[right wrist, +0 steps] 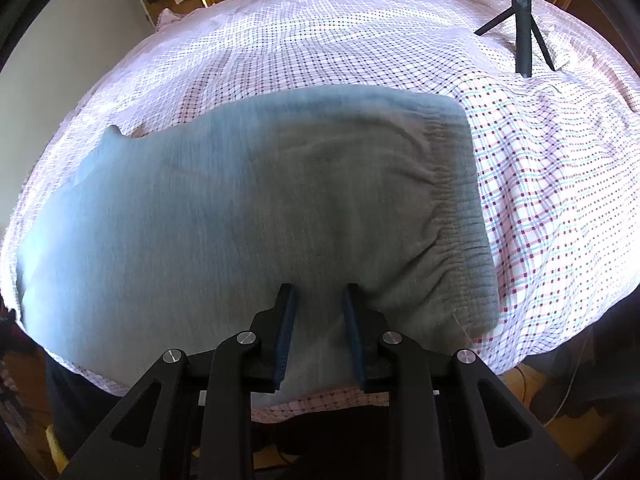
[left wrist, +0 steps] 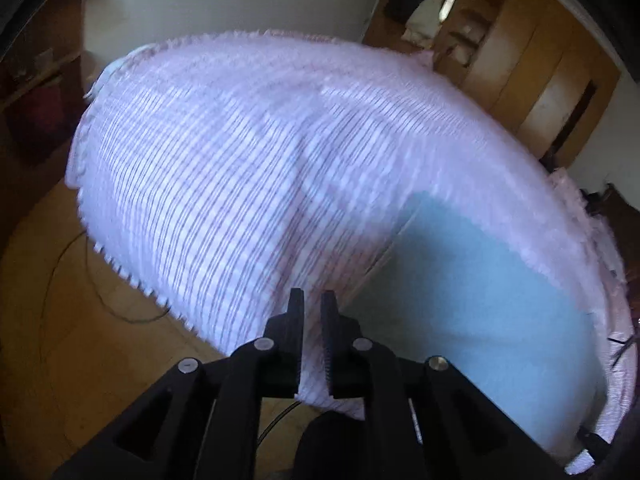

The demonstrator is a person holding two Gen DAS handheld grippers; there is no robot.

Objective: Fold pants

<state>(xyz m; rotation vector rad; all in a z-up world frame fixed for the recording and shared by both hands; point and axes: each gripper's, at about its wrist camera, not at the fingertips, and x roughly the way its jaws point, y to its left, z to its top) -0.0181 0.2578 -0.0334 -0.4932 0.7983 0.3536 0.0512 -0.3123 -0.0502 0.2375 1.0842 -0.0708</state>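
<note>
Grey-blue pants (right wrist: 256, 208) lie flat on a checked bedsheet (right wrist: 320, 52), with the elastic waistband (right wrist: 464, 200) to the right and the legs running left. My right gripper (right wrist: 317, 300) is open, its fingers over the near edge of the pants close to the waistband. In the left wrist view the pants (left wrist: 472, 280) show as a pale blue patch at lower right. My left gripper (left wrist: 312, 300) hangs at the bed's edge with its jaws a narrow gap apart and sheet behind them; the view is blurred.
A black tripod (right wrist: 524, 28) stands on the bed at the far right. A wooden wardrobe (left wrist: 532, 72) stands beyond the bed. A wooden floor (left wrist: 80, 320) with a cable lies to the left of the bed.
</note>
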